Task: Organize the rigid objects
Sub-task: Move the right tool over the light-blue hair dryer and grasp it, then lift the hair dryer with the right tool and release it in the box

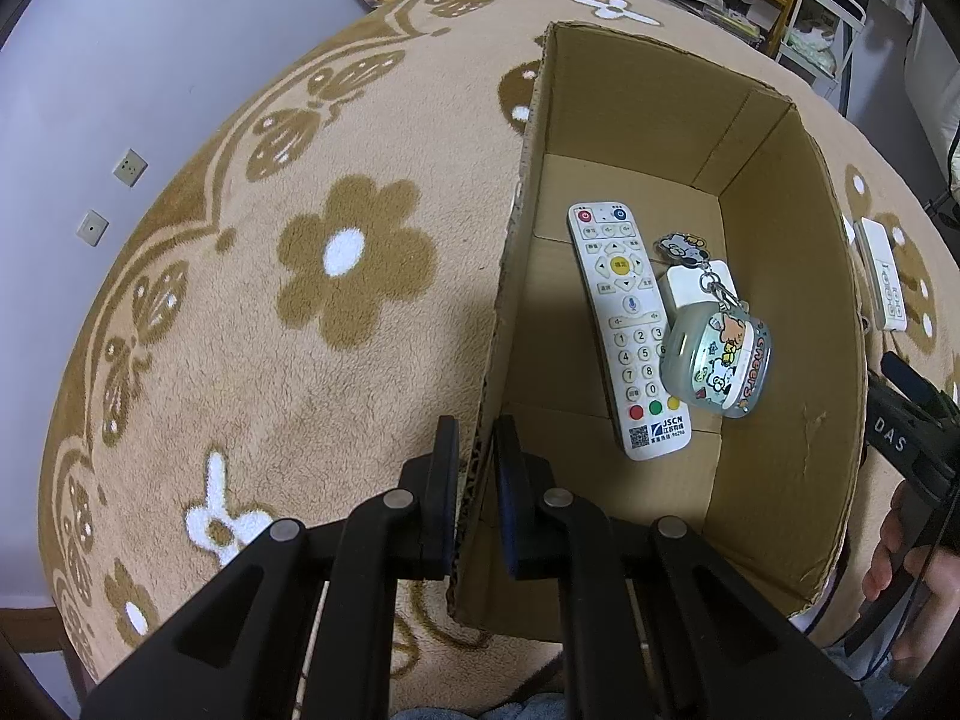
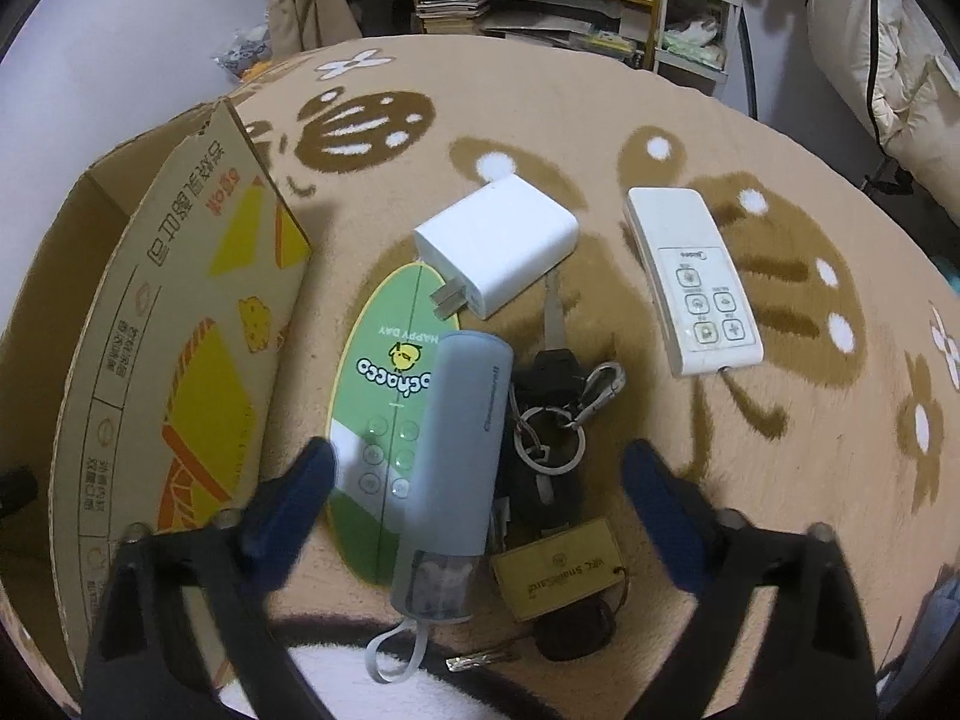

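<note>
At the near wall of the cardboard box (image 1: 786, 276), left gripper (image 1: 477, 450): jaws pressed together on the box's edge, one finger outside, one inside, pinching the wall.

Inside the box, on its floor: white TV remote (image 1: 624, 330) lying flat, buttons up; beside it and touching, a translucent earbud case (image 1: 714, 360) with cartoon stickers and a keychain charm; a small white block (image 1: 699, 294) partly beneath the case.

Over the items outside the box, right gripper (image 2: 477, 474): jaws spread wide, nothing pinched, pointing steeply down. Between its blue fingers (image 2: 300, 492): a grey-blue cylinder (image 2: 450, 468) with a wrist loop, lying across a green oval card (image 2: 384, 396). Just right of the cylinder: a bunch of dark car keys (image 2: 552, 414) with rings, a clip and a yellow tag (image 2: 558, 585).

Farther off: white wall charger (image 2: 504, 246), prongs toward the card; small white remote (image 2: 690, 276), well apart to the right. All rest on a tan flower-patterned cloth (image 1: 252, 360). Printed box side stands at left in the right wrist view.
</note>
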`<state>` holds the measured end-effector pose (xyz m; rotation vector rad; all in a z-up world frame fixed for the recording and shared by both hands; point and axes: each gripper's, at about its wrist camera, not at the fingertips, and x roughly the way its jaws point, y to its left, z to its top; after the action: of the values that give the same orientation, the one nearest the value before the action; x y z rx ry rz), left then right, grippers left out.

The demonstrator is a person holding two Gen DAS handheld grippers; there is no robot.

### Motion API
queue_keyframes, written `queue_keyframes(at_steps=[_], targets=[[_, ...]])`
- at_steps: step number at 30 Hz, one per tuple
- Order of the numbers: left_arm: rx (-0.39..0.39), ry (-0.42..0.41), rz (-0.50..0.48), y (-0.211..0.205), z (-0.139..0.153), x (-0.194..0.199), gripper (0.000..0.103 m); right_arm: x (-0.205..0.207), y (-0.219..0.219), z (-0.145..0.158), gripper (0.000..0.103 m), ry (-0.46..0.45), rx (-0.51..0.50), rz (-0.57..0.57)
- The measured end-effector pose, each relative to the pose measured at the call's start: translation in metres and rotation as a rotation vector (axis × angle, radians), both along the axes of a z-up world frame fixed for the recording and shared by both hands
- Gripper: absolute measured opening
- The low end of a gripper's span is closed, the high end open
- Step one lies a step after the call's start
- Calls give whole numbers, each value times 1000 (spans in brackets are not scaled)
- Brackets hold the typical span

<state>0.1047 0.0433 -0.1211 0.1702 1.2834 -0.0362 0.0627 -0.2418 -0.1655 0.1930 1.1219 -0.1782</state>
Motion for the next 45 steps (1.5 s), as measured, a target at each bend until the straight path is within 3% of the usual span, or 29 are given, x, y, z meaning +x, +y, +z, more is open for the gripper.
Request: queue_keyframes(at_steps=[3, 4, 7, 13, 20, 26, 31, 45], targets=[[1, 0, 0, 0, 0, 0, 11, -1, -4, 2, 91, -10, 9, -26], [2, 0, 0, 0, 0, 0, 11, -1, -4, 3, 87, -17, 13, -26], [2, 0, 0, 0, 0, 0, 11, -1, -4, 5, 63, -17, 33, -18], [7, -2, -4, 0, 1, 0, 11, 1, -4, -5, 36, 21, 111, -11], [6, -1, -3, 0, 0, 0, 11, 3, -8, -18, 36, 29, 179, -36], [15, -4, -8, -1, 0, 0, 11, 7, 5, -19, 34, 19, 75, 40], [10, -3, -5, 0, 0, 1, 11, 5, 3, -14, 33, 4, 88, 18], [4, -1, -1, 0, 0, 0, 11, 2, 17, 57, 33, -203, 146, 47]])
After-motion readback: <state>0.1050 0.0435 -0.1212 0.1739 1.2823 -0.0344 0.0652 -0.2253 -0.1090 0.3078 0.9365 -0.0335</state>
